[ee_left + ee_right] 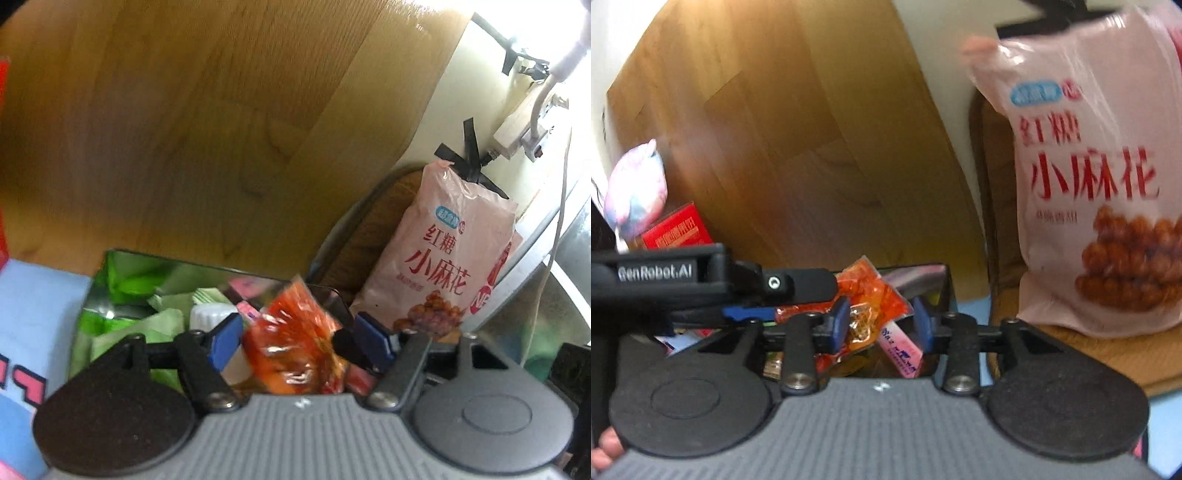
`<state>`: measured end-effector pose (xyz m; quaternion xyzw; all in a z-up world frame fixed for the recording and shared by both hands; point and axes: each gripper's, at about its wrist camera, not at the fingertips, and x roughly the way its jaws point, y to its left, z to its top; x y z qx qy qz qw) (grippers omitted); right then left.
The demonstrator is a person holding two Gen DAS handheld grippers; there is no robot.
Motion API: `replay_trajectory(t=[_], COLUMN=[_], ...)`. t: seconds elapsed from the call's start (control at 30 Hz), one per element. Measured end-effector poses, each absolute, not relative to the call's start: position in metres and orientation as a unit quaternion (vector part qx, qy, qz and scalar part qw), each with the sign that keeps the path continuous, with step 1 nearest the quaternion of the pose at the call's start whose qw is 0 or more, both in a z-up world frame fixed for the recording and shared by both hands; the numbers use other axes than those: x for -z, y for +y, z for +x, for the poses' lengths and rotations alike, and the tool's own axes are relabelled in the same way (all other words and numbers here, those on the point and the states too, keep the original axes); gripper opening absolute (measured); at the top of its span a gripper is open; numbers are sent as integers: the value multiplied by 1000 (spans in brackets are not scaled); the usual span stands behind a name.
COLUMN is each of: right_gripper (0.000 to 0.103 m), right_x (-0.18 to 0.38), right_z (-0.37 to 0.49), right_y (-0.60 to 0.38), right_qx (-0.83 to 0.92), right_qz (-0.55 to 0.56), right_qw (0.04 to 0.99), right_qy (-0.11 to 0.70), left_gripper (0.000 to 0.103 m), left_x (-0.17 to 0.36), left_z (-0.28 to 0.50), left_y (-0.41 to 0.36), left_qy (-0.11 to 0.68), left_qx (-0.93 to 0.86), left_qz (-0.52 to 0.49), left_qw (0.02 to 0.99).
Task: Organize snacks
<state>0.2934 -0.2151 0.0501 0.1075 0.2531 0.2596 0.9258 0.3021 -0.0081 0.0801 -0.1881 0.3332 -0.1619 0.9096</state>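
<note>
From the left wrist, the left gripper (295,341) pinches an orange snack packet (295,343) above the dark bin (155,258), apparently to drop it in. From the right wrist, the right gripper (881,321) hangs spread over that bin, holding nothing; the pink bag (1086,177) stands beside.

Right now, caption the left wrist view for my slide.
Left gripper holds an orange snack packet over the bin.

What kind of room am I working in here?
Probably a home, perhaps a bedroom or living room. The signs: a wood floor, a power strip taped to the wall, and a chair holding a pink snack bag beside a box of loose snacks.
</note>
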Motion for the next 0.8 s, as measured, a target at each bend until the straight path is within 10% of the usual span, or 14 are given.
replay_trajectory(t=[0.47,0.8], right_gripper=[50,50], right_x=[-46,-7], right_z=[175,74], right_y=[-257,-265], right_qx=[-260,-235], right_qz=[132,197], right_qw=[935,920], right_qy=[202,245], left_gripper=[72,95], left_x=[-97,-75], left_z=[174,76], left_y=[-3,-6], left_qy=[299,284], left_qx=[123,50], left_qz=[-124,-66], left_qw=[938,955])
